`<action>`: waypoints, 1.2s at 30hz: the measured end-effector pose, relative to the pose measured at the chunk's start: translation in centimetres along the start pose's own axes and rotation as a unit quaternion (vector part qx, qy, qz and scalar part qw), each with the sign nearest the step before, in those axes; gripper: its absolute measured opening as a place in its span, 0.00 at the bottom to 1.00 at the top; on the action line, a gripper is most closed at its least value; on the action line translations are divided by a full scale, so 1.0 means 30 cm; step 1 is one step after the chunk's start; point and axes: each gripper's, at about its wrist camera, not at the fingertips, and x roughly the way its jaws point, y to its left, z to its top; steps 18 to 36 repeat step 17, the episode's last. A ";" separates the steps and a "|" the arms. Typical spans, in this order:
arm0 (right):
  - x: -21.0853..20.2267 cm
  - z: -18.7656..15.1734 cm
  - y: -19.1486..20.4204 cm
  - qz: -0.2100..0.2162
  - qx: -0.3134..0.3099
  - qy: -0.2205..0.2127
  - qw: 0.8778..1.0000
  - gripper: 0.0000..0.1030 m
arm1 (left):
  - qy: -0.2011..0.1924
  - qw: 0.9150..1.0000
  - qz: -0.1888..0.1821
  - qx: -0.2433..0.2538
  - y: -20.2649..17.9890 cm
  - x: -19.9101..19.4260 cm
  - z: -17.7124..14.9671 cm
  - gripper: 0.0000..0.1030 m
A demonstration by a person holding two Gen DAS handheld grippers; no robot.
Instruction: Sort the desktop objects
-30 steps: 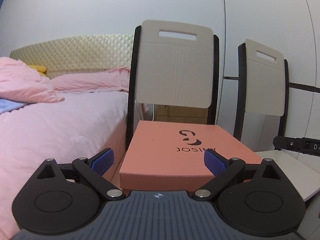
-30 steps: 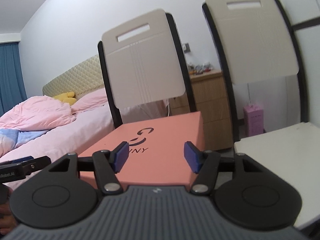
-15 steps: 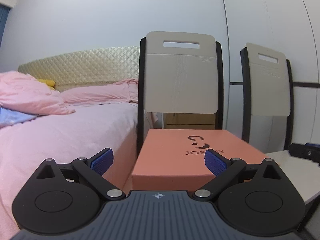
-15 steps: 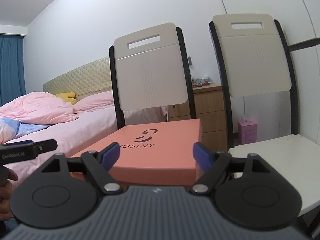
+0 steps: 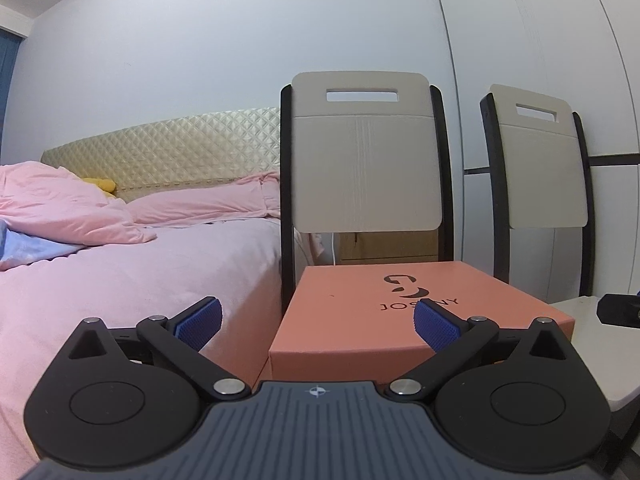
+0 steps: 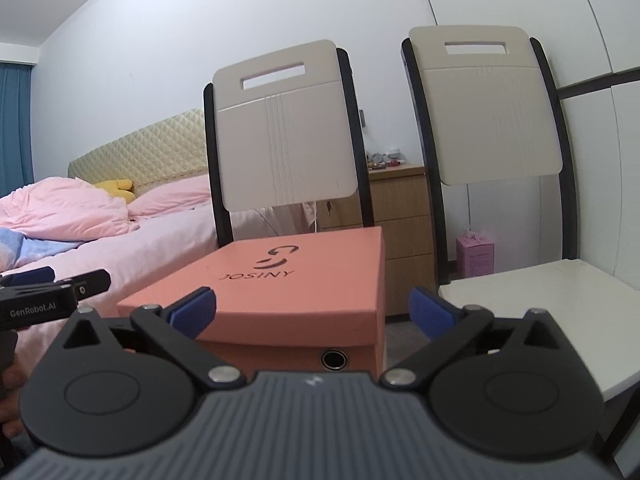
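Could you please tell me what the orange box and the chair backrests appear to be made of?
The orange box looks like matte cardboard: crisp folded edges, printed logo, metal-ringed hole in its front. The chair backrests seem to be smooth cream plastic or coated panels with moulded handle slots, on glossy black frames; the material is uncertain.

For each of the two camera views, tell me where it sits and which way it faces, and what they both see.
Left wrist: behind the left gripper, level, facing the orange box on a chair; its fingers are opening, empty.
Right wrist: behind the right gripper, facing the box's corner; fingers opening, empty; the left gripper pokes in at left.
Shared: box, both chairs, pink bed.
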 end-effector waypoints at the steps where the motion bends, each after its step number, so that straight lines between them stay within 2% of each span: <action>1: 0.002 -0.001 -0.001 -0.001 0.001 0.001 1.000 1.00 | 0.000 1.000 0.002 -0.002 0.002 0.003 -0.001 1.00; 6: 0.004 -0.005 0.001 -0.003 0.001 0.002 1.000 1.00 | 0.004 1.000 0.011 -0.005 0.007 0.012 -0.003 1.00; 36: -0.001 -0.007 -0.002 -0.008 -0.001 0.005 1.000 1.00 | 0.008 1.000 0.012 0.001 0.002 0.011 -0.005 1.00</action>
